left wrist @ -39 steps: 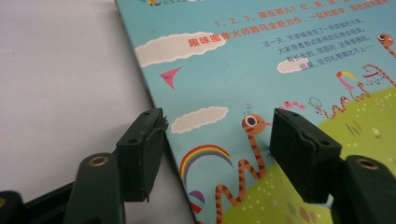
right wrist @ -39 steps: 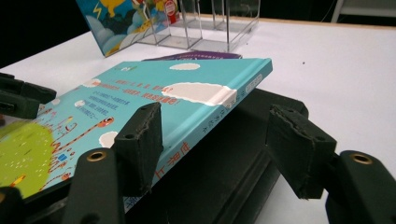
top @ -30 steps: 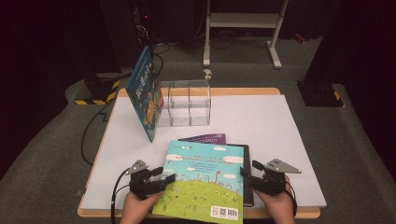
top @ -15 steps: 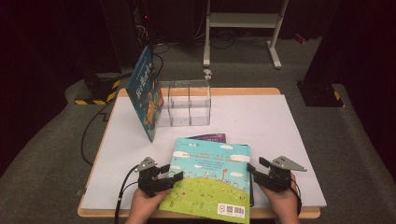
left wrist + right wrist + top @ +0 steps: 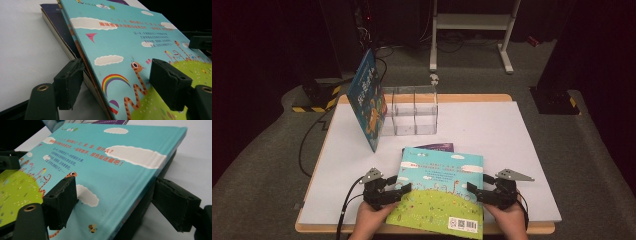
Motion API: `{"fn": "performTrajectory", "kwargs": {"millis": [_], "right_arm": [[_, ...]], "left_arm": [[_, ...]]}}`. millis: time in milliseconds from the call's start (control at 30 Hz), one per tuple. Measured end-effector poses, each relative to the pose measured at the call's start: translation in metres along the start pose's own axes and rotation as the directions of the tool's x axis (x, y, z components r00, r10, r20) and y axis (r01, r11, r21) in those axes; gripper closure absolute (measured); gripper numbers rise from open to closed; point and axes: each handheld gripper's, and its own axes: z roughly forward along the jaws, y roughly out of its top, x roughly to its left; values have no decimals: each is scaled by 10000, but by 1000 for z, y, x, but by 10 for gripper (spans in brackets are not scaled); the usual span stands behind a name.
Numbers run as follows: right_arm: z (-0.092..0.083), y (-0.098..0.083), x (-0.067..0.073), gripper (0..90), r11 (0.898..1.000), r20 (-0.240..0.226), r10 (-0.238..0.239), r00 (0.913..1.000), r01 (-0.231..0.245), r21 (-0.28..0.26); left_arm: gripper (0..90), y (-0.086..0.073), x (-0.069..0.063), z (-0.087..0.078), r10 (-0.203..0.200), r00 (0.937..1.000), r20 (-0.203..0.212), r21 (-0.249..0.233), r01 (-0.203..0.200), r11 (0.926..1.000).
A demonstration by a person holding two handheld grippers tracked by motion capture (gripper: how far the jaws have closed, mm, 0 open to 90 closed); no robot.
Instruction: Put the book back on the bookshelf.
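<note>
A picture book with a blue sky and green hill cover lies tilted on a stack at the table's front edge. My left gripper is shut on its left edge; one pad lies on the cover and the other is under the edge. My right gripper is at the book's right edge. Its jaws have just been opening and now stand apart, with the book's edge between them. A dark book lies beneath. A purple book peeks out behind.
A clear acrylic organiser stands at the back of the white table. A blue book leans upright against its left side. The table's front edge runs just under both hands. A white stand is on the floor beyond.
The left gripper has moved a little to the right along with the picture book's left edge, and the book now covers the dark book beneath. The right gripper's jaws stand wider.
</note>
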Motion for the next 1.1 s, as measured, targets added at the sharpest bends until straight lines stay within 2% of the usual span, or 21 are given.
{"fn": "performTrajectory", "kwargs": {"millis": [100, 200, 333, 500, 600, 667, 767, 867, 967, 1100], "right_arm": [[2, 1, -1, 203, 9994, -259, 273, 9993, -268, 229], [2, 5, 1, 215, 9987, -149, 281, 9995, -274, 438], [5, 15, 0, 224, 9991, 208, 169, 9996, -177, 392], [19, 35, -21, 225, 9974, 482, 411, 9980, -438, 572], [22, 39, -31, 224, 9964, 500, 603, 9969, -631, 560], [20, 35, -30, 219, 9973, 569, 605, 9965, -627, 384], [15, 24, -25, 199, 9968, 315, 765, 9966, -771, 188], [13, 17, -19, 178, 9959, -37, 819, 9966, -817, 395], [12, 16, -15, 189, 9947, 45, 909, 9958, -911, 468], [11, 20, -14, 216, 9925, 191, 986, 9949, -997, 707]], "left_arm": [[278, 1, 0, 0, 45, 10000, -6, 39, -45, 10000], [278, 2, 1, 2, -11, 10000, 19, 184, 11, 9998], [278, 7, 5, 11, -99, 9999, 59, 253, 97, 9996], [281, 25, 11, 29, 71, 10000, 46, 160, -72, 9998], [270, 31, 15, 35, 383, 9991, 180, 231, -387, 9990], [259, 31, 18, 36, 369, 9987, 357, 269, -378, 9989], [249, 31, 20, 37, 131, 9974, 705, 434, -162, 9989], [226, 31, 21, 41, -289, 9918, 1242, 855, 183, 9962], [230, 31, 17, 42, -140, 9927, 1197, 767, 48, 9970], [235, 35, 16, 41, -53, 9936, 1125, 1059, -67, 9944]]}}
